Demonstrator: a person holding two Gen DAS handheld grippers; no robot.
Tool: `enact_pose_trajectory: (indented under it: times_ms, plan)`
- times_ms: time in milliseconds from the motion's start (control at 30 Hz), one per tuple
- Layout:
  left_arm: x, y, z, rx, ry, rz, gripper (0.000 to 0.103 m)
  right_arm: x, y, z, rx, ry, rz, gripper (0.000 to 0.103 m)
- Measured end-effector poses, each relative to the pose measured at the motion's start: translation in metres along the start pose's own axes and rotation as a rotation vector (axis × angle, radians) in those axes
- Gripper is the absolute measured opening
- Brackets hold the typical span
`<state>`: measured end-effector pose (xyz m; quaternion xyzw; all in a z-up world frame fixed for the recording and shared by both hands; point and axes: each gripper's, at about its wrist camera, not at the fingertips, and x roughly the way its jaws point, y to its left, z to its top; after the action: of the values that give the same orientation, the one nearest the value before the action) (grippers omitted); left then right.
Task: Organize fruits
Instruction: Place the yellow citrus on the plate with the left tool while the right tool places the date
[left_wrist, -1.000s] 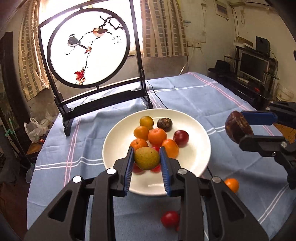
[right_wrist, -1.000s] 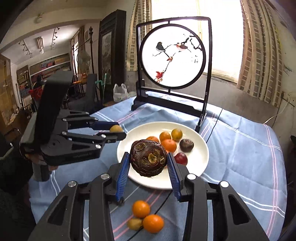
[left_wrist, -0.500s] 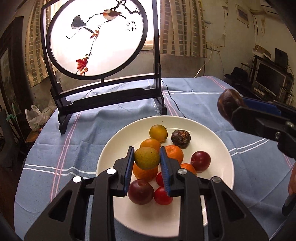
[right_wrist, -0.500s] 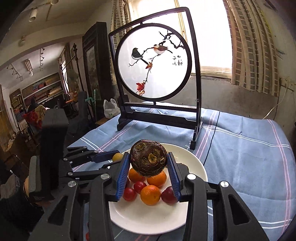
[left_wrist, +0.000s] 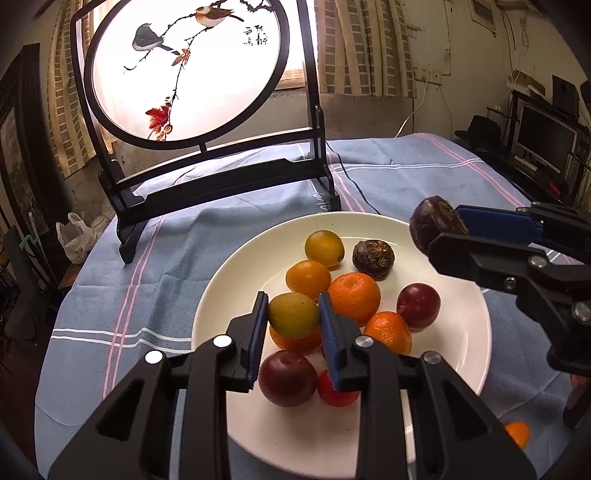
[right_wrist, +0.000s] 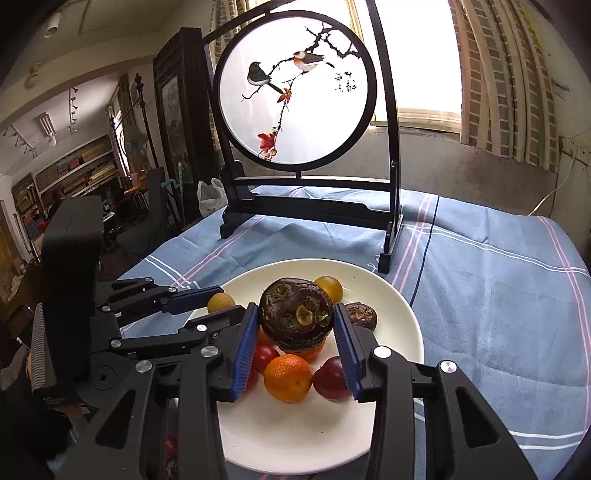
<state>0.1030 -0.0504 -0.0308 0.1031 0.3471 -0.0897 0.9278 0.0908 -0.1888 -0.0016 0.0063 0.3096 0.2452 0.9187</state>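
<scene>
- Left hand-held gripper (left_wrist: 293, 315): blue pads clamped on a small yellow-green fruit (left_wrist: 293, 315), held above the near-left part of the white plate (left_wrist: 476, 354).
- Right hand-held gripper (right_wrist: 296, 319): blue pads pressed against both sides of a large dark brown fruit (right_wrist: 296, 314), held over the plate's pile. In the left wrist view this gripper enters from the right, its fruit above the plate's far right rim.
- Plate contents, left wrist view: a yellow fruit (left_wrist: 324, 248) and a small dark brown fruit (left_wrist: 372, 258) at the far side, just beside each other; several oranges in the middle, the largest (left_wrist: 354, 297) touching the left gripper's right finger in the picture; a dark red plum (left_wrist: 418, 305) to the right; a second plum (left_wrist: 287, 377) and a small red tomato (left_wrist: 338, 387) nearest the camera.
- One orange (left_wrist: 517, 434) lies off the plate on the blue striped tablecloth (left_wrist: 155, 266), near the right edge of the view.
- The table carries a black-framed round screen painted with birds (left_wrist: 184, 66), standing behind the plate, well apart from the fruit.
- A black cable (left_wrist: 354, 184) runs across the cloth from the screen's right foot toward the plate.
</scene>
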Motion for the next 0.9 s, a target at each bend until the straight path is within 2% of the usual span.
enact_pose_trajectory:
  times_ms: [500, 533, 567, 600, 633, 667, 900]
  plan:
    - [0.006, 0.001, -0.001, -0.008, 0.016, 0.022, 0.027, 0.018, -0.004, -0.006, 0.023, 0.029, -0.028, 0.042]
    - [0.006, 0.001, -0.001, -0.012, 0.015, 0.027, 0.033, 0.017, -0.005, -0.005, 0.03, 0.017, -0.038, 0.042]
    - [0.006, 0.003, 0.0, -0.02, 0.01, 0.036, 0.048, 0.014, -0.006, -0.005, 0.036, 0.008, -0.039, 0.042]
    - [0.004, 0.004, 0.0, -0.026, -0.001, 0.041, 0.053, 0.013, -0.008, -0.004, 0.044, 0.002, -0.028, 0.044]
    - [0.003, 0.005, 0.0, -0.026, -0.01, 0.044, 0.055, 0.011, -0.009, -0.003, 0.05, -0.003, -0.019, 0.049]
    - [0.002, 0.005, 0.001, -0.025, -0.013, 0.044, 0.055, 0.009, -0.009, -0.003, 0.053, -0.013, -0.029, 0.05]
    - [-0.001, 0.005, 0.001, -0.022, -0.019, 0.037, 0.055, 0.005, -0.006, -0.002, 0.032, -0.02, -0.03, 0.05]
